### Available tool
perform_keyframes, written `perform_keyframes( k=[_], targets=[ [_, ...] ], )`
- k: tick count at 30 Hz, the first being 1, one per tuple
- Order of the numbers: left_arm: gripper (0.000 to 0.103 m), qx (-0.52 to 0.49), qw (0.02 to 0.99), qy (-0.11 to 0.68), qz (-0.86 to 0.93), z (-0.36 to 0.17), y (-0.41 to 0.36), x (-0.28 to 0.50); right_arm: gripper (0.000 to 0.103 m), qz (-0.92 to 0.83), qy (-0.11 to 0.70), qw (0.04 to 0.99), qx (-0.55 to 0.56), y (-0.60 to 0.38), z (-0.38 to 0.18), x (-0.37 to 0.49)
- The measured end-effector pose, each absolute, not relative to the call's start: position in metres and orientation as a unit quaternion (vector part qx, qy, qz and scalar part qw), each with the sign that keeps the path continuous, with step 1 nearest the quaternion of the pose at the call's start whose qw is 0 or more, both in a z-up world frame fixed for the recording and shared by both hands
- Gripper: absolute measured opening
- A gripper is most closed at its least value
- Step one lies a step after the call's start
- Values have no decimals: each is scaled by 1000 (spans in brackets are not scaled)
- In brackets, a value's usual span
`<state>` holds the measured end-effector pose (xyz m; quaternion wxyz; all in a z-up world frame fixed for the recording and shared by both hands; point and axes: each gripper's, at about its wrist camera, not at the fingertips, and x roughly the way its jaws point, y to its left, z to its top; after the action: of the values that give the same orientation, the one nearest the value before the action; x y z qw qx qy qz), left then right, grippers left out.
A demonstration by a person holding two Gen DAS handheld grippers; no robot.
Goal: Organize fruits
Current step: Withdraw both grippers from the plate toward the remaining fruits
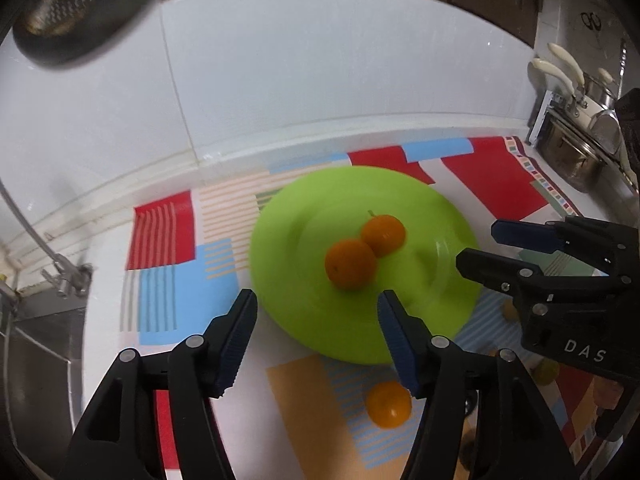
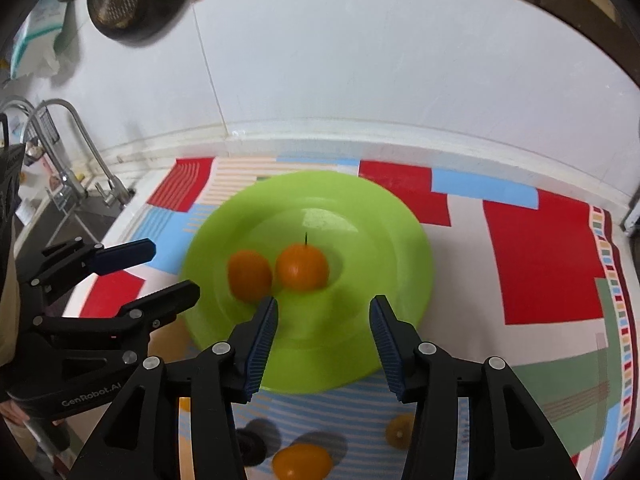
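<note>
1. Two small round orange fruits lie touching each other near the middle of a round lime-green plastic plate (image 1: 280, 280): the stemmed orange fruit (image 1: 383, 234) sits toward the wall side, and the stemless orange fruit (image 1: 350, 269) sits toward the front edge of the bench.
2. The plate rests on a patterned plastic cloth (image 1: 496, 184) of red, blue, peach and white blocks that covers the bench, closer to the back wall than to the front edge.
3. The left claw (image 1: 316, 336) hangs released over the plate's front rim. Its blue ribbed pads stand clearly apart with nothing between them, and they press on nothing.
4. The right claw (image 2: 324, 338) is likewise released above the front part of the plate, with its pads parted and empty. The stemless fruit lies just beyond its left pad, though whether they touch cannot be told.
5. A third loose orange fruit (image 1: 389, 404) lies on the cloth near the front edge of the bench, in front of the plate.
6. A smaller yellowish-brown round fruit (image 2: 400, 430) lies on the cloth beside it, partly hidden by the right claw's finger.
7. White letters "DAS" show on the right claw's black body in the left wrist view.
8. "GenRobot.AI" is printed on the left claw's body in the right wrist view.
9. A metal tap (image 2: 76, 128) stands at the left end of the bench, and steel pots (image 1: 576, 156) at the right end.
</note>
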<state>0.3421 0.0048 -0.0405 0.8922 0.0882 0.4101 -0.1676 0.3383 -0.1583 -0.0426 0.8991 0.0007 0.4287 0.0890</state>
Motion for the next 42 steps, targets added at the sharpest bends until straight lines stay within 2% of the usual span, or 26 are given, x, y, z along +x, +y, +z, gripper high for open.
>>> perform_keyframes(
  k=[8, 11, 25, 42],
  targets=[
    [72, 83, 910, 372, -166, -12, 15, 297, 49, 81, 383, 920, 5, -155, -11, 290],
    [75, 88, 915, 359, -163, -4, 17, 280, 55, 76, 371, 925, 12, -156, -2, 272],
    [88, 92, 933, 309, -158, 26, 36, 212, 61, 66, 339, 939, 11, -144, 25, 203],
    [89, 149, 936, 282, -147, 6, 47, 158, 61, 57, 360, 931, -1, -129, -2, 145]
  ],
)
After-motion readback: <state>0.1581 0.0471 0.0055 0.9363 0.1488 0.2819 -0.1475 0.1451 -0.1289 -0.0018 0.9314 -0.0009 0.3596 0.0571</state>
